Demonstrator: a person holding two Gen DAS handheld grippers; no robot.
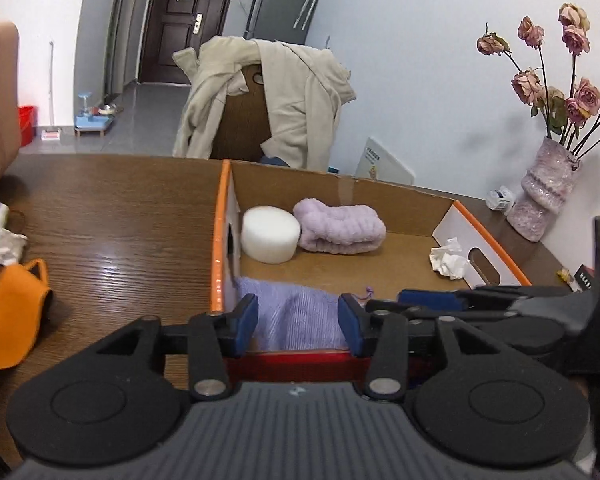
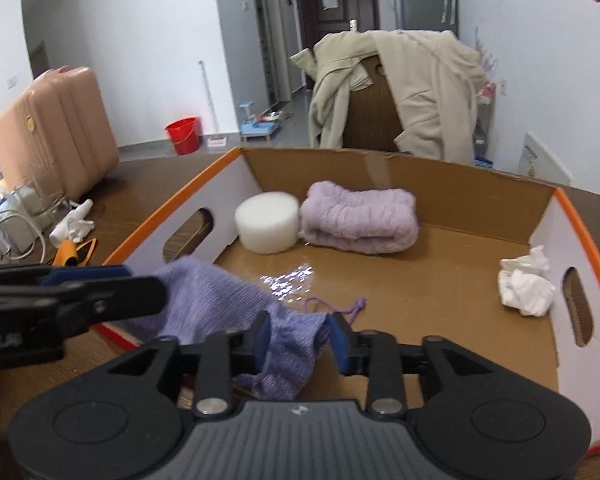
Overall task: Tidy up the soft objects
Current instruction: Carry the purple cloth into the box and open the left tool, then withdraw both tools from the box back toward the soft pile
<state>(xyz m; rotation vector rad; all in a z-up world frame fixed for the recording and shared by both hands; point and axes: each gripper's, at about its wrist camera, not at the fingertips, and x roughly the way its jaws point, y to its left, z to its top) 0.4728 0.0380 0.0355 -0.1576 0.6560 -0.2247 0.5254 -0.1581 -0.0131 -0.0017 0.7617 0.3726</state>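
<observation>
1. A cardboard box [image 2: 400,168] with orange-edged rims sat on a wooden table [image 1: 112,208], its top open.
2. A lilac knitted cloth [image 2: 220,300] lay draped over the box's near wall, part inside and part hanging toward the grippers.
3. The left gripper [image 1: 298,322] hovered at the near wall with its blue-padded fingers spread, the cloth showing between them; no pad pressed the fabric in the left wrist view.
4. The right gripper [image 2: 298,342] was just beside it, fingers also spread, with a fold of the cloth lying between the pads. Whether the left pad touched the knit could not be told.
5. A thin purple drawstring [image 2: 342,306] trailed from the cloth onto the box floor.
6. At the far wall, a white foam cylinder [image 2: 267,222] stood touching a folded fluffy lavender towel [image 2: 360,222].
7. A crumpled white tissue [image 2: 526,286] rested against the right wall, beside its handle cutout.
8. Outside the box, an orange fabric piece [image 1: 14,316] lay on the table's left part.
9. A vase of dried pink roses [image 1: 544,196] stood near the wall on the right.
</observation>
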